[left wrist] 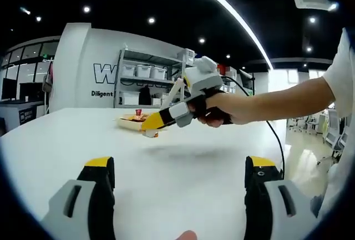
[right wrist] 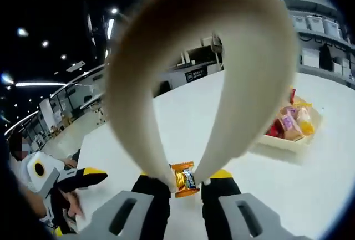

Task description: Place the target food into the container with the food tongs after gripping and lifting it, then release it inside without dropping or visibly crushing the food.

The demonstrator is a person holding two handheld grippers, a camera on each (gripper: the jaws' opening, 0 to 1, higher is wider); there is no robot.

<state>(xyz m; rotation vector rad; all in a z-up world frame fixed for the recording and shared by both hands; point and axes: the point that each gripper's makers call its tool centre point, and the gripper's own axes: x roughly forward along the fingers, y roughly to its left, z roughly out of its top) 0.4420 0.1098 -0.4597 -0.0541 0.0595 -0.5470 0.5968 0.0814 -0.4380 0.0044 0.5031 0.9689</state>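
Hovering above the table, the right tongs clamp a wrapped candy.

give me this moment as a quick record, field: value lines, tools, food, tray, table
left gripper: open, holding nothing, low over the table
right gripper: jaws closed on the tongs
tongs: cream, looped, tips pinching a wrapped candy
wrapped candy: orange and blue wrapper, held between the tong tips
tray: shallow, cream, already holding several wrapped snacks
table: white, tray sits on it
candy versus tray: apart, not yet over the tray
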